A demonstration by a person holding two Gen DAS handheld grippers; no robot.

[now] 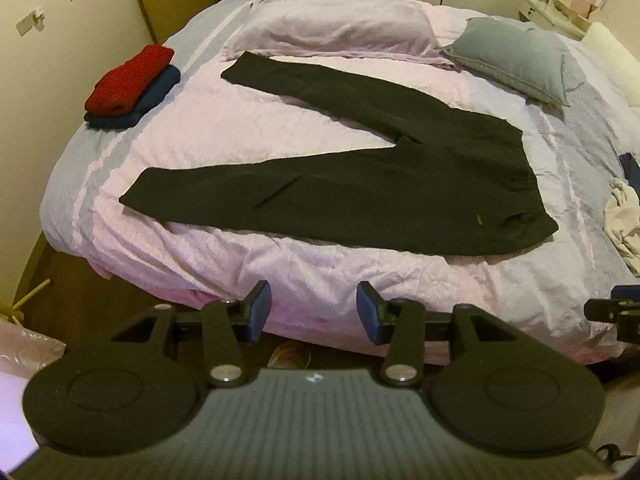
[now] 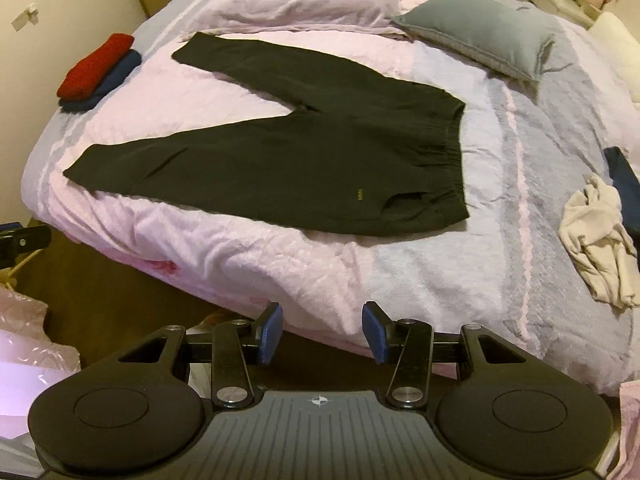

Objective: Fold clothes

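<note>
A pair of black trousers (image 1: 360,176) lies flat in the middle of the bed (image 1: 320,264), its long axis running across the mattress: the waistband points right, and the two legs splay leftward in a V, the far cuff touching the lilac pillow (image 1: 332,28). Both the left gripper (image 1: 314,310) and the right gripper (image 2: 322,330) hover off the near edge of the bed with their blue pads spread apart, holding nothing. A folded red garment (image 1: 128,80) sits on a navy one (image 1: 140,108) at the far left edge. At the right, a crumpled cream garment (image 2: 596,240) is cut off in the left view, and a dark item behind it is hard to identify. Bare quilt lies between the trousers and the near edge.
</note>
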